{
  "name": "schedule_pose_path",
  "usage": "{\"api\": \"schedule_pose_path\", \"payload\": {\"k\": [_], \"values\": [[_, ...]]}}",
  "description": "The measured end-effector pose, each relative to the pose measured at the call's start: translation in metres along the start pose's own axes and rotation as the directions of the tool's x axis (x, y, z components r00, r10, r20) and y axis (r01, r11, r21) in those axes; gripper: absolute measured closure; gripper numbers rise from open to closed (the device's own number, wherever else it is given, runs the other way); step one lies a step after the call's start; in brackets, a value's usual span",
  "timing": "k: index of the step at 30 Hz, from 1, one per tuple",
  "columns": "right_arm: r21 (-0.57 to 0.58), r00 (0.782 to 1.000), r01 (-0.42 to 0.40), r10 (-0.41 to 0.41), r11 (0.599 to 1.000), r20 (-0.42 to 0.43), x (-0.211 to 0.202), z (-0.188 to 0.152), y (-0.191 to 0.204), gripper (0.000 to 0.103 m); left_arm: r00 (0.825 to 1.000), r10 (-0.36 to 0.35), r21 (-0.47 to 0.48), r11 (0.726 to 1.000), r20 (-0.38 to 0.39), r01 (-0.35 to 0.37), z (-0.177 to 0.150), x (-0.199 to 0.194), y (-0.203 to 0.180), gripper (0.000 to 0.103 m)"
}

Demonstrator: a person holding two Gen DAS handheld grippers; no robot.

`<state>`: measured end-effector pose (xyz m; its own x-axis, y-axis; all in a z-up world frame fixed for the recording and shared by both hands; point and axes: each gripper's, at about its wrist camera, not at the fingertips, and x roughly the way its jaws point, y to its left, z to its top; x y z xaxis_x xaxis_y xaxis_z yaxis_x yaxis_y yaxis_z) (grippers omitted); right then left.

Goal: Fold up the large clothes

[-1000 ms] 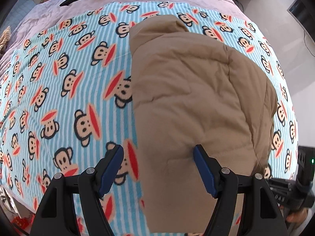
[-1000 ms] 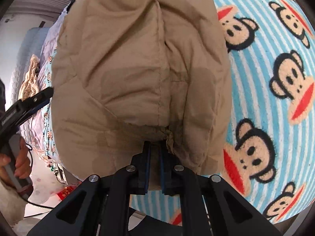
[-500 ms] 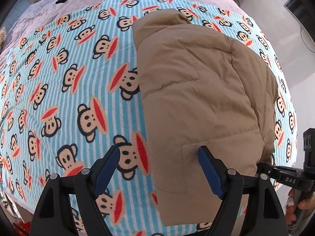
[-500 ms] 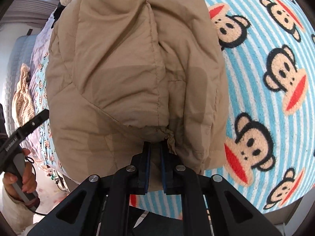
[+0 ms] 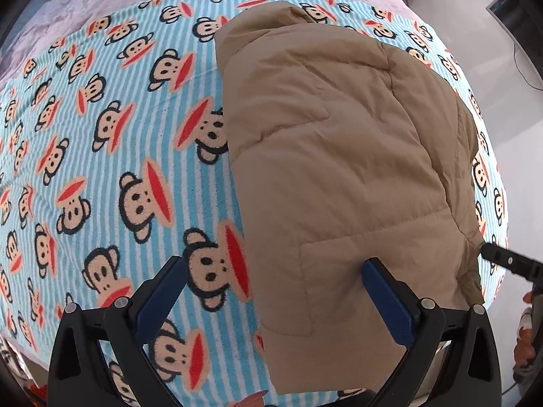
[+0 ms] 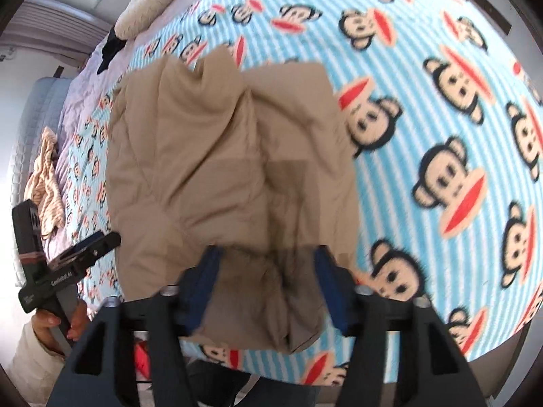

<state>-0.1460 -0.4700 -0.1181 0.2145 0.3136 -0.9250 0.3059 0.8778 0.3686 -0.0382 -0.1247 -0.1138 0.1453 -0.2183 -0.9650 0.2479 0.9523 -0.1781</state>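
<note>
A tan puffy jacket [image 5: 339,169] lies folded on a bed covered by a blue striped monkey-print blanket [image 5: 118,135]. My left gripper [image 5: 275,281] is open above the jacket's near left edge; one finger is over the blanket, the other over the jacket. In the right wrist view the jacket [image 6: 220,176] lies bunched near the bed's edge. My right gripper [image 6: 268,271] is open just above its near hem, holding nothing. The right gripper's tip [image 5: 502,257] shows at the jacket's right edge in the left wrist view.
A cream pillow [image 6: 152,3] and a dark garment [image 6: 110,49] lie at the head of the bed. A striped beige cloth [image 6: 45,183] lies on the far side. The left gripper [image 6: 68,264] and hand show at left. Floor [image 5: 502,78] lies beyond the bed.
My right gripper has opened and let go of the jacket's hem, then drawn back and up. The left gripper stayed open and shifted slightly nearer the jacket's bottom edge.
</note>
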Motion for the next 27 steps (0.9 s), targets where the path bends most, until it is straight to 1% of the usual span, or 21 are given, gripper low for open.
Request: {"api": "schedule_pose_path", "payload": {"k": [1, 2, 3, 4, 9, 11, 14, 16, 17, 20, 22, 23, 24, 27], "values": [[0.004, 1.000, 0.005, -0.005, 1.000, 0.006, -0.001, 0.003, -0.003, 0.037, 1.000, -0.003, 0.000, 1.000, -0.001, 0.003, 0.001, 0.001, 0.000, 0.000], [0.011, 1.000, 0.005, -0.005, 1.000, 0.008, -0.001, 0.006, -0.005, 0.034, 1.000, -0.007, -0.001, 1.000, -0.003, 0.007, 0.001, 0.002, 0.000, 0.000], [0.022, 1.000, 0.006, -0.006, 1.000, 0.007, 0.000, 0.009, -0.009, 0.026, 1.000, -0.011, -0.001, 1.000, -0.003, 0.011, 0.002, 0.002, 0.001, 0.000], [0.029, 1.000, 0.005, -0.006, 1.000, 0.008, -0.001, 0.012, -0.016, 0.023, 1.000, -0.019, -0.004, 1.000, -0.002, 0.019, 0.003, 0.003, 0.002, 0.000], [0.056, 1.000, -0.024, 0.024, 0.998, 0.000, 0.005, 0.021, -0.035, 0.020, 0.997, -0.074, -0.026, 0.997, -0.006, 0.074, 0.006, 0.006, 0.007, 0.000], [0.060, 1.000, -0.028, 0.028, 0.998, 0.001, 0.007, 0.023, -0.043, 0.019, 0.994, -0.108, -0.034, 0.994, -0.009, 0.107, 0.008, 0.008, 0.010, 0.000], [0.094, 0.998, -0.070, 0.070, 0.993, -0.003, 0.013, 0.026, -0.056, 0.017, 0.988, -0.154, -0.047, 0.987, -0.011, 0.154, 0.012, 0.012, 0.014, 0.000], [0.137, 0.994, -0.112, 0.112, 0.984, 0.005, 0.017, 0.028, -0.068, 0.004, 0.984, -0.178, -0.065, 0.982, -0.015, 0.177, 0.015, 0.016, 0.016, 0.000], [0.150, 0.992, -0.127, 0.126, 0.980, 0.016, 0.018, 0.028, -0.072, 0.000, 0.981, -0.192, -0.080, 0.978, -0.014, 0.190, 0.016, 0.018, 0.018, 0.000], [0.164, 0.985, -0.175, 0.171, 0.971, 0.036, 0.022, 0.032, -0.080, 0.000, 0.974, -0.225, -0.099, 0.970, -0.007, 0.223, 0.021, 0.022, 0.024, 0.000], [0.159, 0.978, -0.209, 0.207, 0.965, 0.030, 0.026, 0.035, -0.083, 0.000, 0.969, -0.248, -0.106, 0.963, -0.002, 0.247, 0.025, 0.025, 0.027, 0.000], [0.156, 0.976, -0.217, 0.217, 0.964, 0.020, 0.028, 0.037, -0.082, 0.000, 0.965, -0.261, -0.108, 0.960, -0.003, 0.259, 0.027, 0.027, 0.029, 0.000], [0.151, 0.974, -0.225, 0.227, 0.963, 0.005, 0.032, 0.039, -0.082, 0.000, 0.958, -0.286, -0.134, 0.951, -0.026, 0.280, 0.029, 0.030, 0.032, 0.000], [0.129, 0.968, -0.243, 0.248, 0.961, -0.022, 0.040, 0.047, -0.077, 0.000, 0.919, -0.393, -0.171, 0.908, -0.036, 0.382, 0.036, 0.039, 0.042, 0.000]]}}
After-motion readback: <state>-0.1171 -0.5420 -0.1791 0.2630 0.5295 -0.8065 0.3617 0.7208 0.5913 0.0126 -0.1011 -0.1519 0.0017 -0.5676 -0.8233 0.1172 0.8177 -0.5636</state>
